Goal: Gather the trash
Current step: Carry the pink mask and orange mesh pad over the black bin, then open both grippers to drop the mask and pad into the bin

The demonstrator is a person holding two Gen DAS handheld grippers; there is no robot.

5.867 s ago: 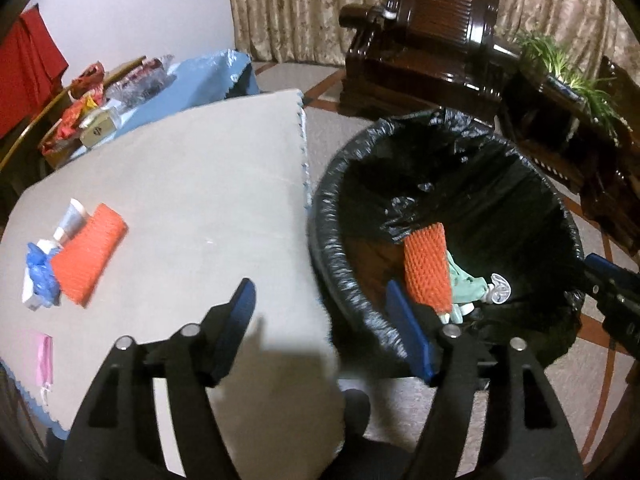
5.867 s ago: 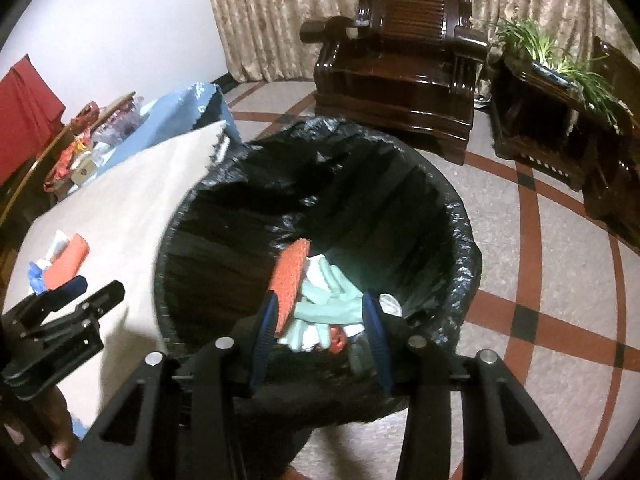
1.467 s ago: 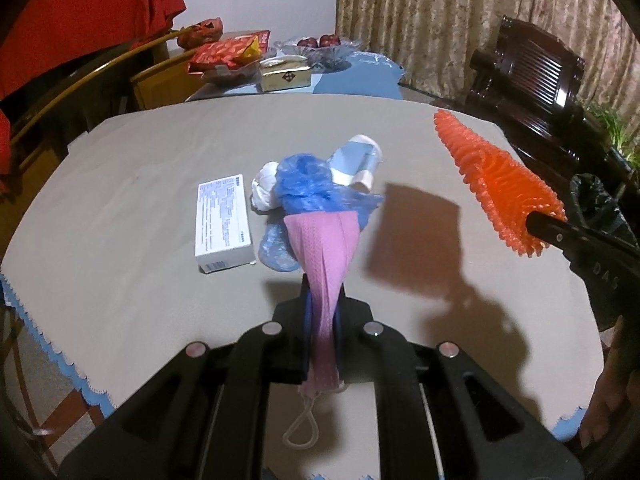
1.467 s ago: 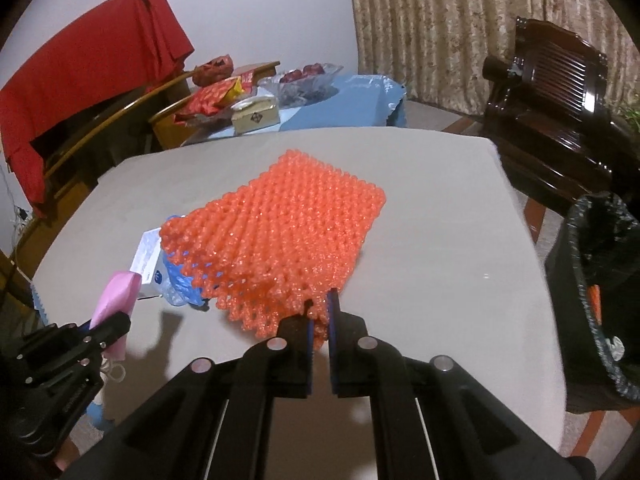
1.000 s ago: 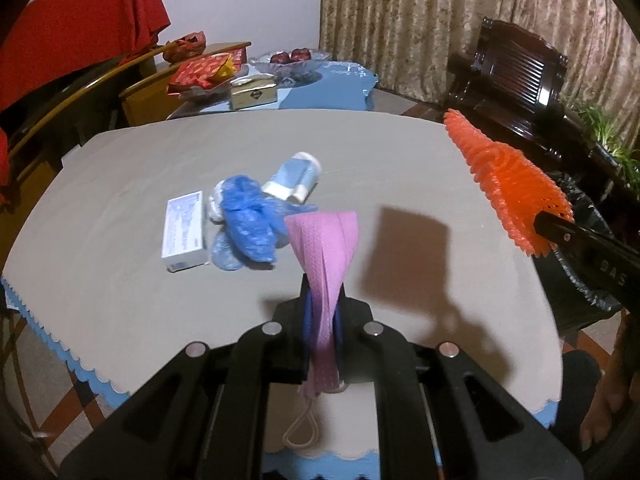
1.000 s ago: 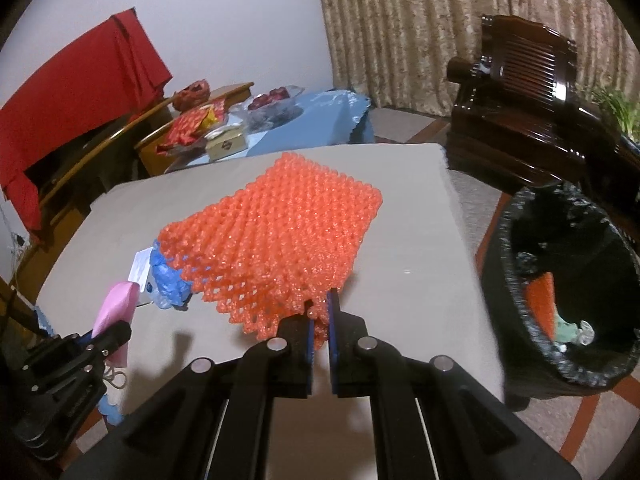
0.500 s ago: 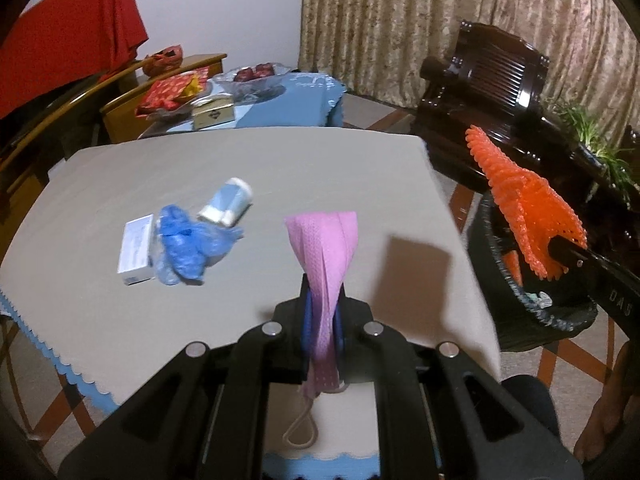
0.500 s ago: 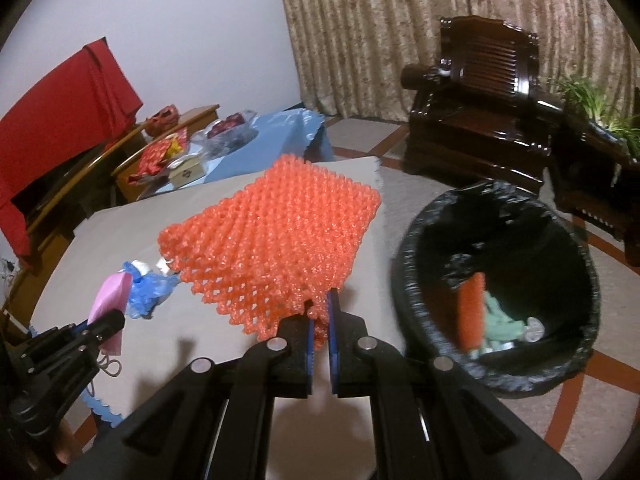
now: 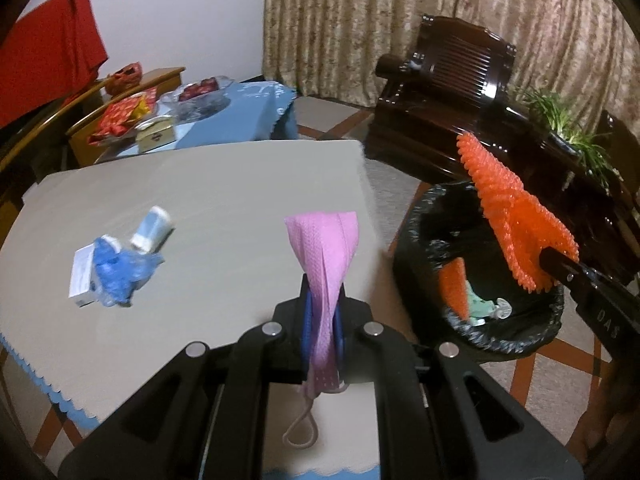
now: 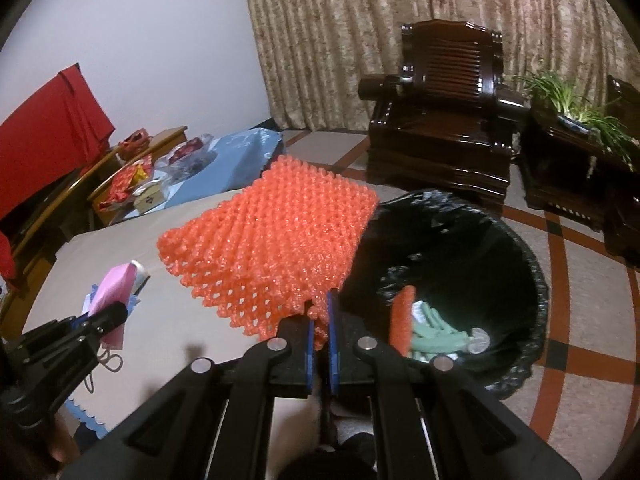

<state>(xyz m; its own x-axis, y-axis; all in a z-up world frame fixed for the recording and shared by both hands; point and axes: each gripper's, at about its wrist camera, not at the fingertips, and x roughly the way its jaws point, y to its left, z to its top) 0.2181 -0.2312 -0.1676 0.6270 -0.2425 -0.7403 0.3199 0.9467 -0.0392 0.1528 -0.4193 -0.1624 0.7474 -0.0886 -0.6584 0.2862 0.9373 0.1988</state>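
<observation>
The left claw is clenched on a pink face mask, which stands up between the blue pads while its ear loop dangles below — the mask is held above the near part of the grey worktop. The right claw is clenched on the corner of an orange foam net, a knobbly mesh sheet that spreads up and left from the pads, over the worktop edge and beside the bin. In the left wrist view the same net hangs over the rim of the trash bin.

The bin, lined with a black bag, stands on the floor just beside the worktop. Inside it lie another orange net piece, pale green scraps and a small clear item.

On the worktop, well apart from the bin, a crumpled blue plastic wad rests against a white box, with a small blue-and-white tube just beside them.

A dark wooden armchair sits before the curtain.
</observation>
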